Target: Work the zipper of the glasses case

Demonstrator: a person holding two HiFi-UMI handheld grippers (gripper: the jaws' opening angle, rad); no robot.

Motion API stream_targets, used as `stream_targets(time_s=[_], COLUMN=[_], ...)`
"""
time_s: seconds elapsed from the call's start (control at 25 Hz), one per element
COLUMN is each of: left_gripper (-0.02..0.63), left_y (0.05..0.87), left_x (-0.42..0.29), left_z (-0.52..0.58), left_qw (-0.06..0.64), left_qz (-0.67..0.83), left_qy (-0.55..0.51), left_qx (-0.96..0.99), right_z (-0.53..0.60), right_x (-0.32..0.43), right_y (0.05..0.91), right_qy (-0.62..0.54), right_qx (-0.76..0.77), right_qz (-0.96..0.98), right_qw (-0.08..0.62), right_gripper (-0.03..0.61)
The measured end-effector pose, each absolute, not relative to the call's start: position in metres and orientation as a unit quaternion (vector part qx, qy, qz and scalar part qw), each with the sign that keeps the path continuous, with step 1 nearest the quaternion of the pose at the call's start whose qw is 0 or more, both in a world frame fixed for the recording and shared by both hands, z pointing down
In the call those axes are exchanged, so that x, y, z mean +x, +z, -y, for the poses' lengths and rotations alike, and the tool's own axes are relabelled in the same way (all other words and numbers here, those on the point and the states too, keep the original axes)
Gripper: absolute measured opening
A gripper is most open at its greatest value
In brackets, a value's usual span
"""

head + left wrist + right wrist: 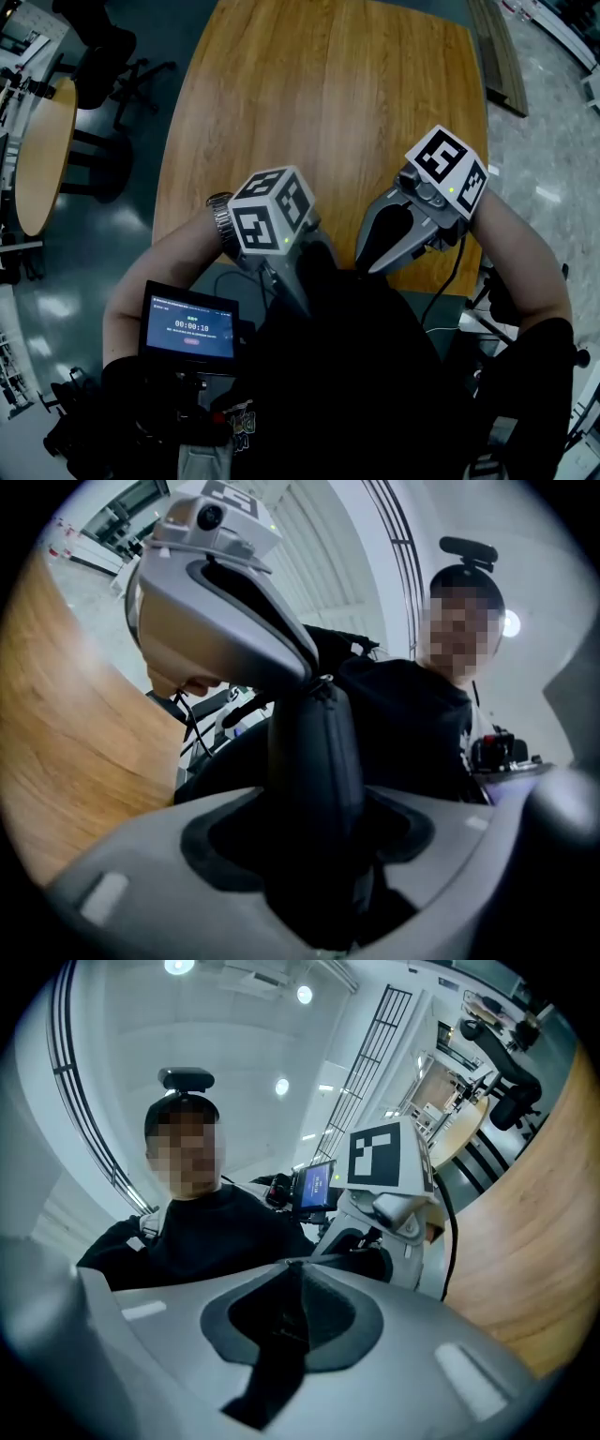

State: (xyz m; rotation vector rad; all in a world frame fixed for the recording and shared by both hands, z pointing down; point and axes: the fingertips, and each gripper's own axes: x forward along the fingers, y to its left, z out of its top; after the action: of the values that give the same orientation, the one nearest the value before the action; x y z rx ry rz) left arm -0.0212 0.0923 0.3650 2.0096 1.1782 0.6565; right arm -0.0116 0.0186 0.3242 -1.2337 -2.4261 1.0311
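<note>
The left gripper [289, 277] clamps the glasses case [314, 761] upright in its fingers as an anchor. The right gripper [386, 251], fingers pinched on the zipper pull [279, 1344], can drag it.

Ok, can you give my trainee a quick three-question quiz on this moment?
1. True or false: the case lies flat on the table.
2. What stands between the jaws of the left gripper? A) the case B) a cable C) nothing
3. Fill in: the jaws of the right gripper are ___ (open or shut).
Key: 1 false, it is held upright off the table. 2 A. 3 shut, apparently on the zip pull.
</note>
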Motion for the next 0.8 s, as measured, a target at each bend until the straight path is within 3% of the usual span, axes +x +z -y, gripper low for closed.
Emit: stream_targets(time_s=[0.32,0.48,0.68,0.8], left_gripper=[0.288,0.287,0.288,0.288], left_y=[0.356,0.36,0.361,0.361], left_x=[-0.019,-0.021,-0.022,-0.022], left_z=[-0.09,-0.093,-0.093,-0.095], left_qw=[0.36,0.347,0.347,0.338], left_qz=[-0.464,-0.459,-0.457,-0.461], left_qy=[0.247,0.25,0.249,0.257], left_qx=[0.771,0.779,0.78,0.779], right_z=[-0.024,-0.028,-0.026,-0.032], right_x=[-0.012,-0.003,-0.01,-0.013], right_y=[0.317,0.315,0.317,0.316], right_qy=[0.341,0.322,0.302,0.302], right_qx=[-0.432,-0.437,-0.427,-0.446], right_qz=[0.825,0.83,0.843,0.832], right_qw=[0.124,0.126,0.126,0.133], right_gripper=[0.041,0.146,0.121,0.164])
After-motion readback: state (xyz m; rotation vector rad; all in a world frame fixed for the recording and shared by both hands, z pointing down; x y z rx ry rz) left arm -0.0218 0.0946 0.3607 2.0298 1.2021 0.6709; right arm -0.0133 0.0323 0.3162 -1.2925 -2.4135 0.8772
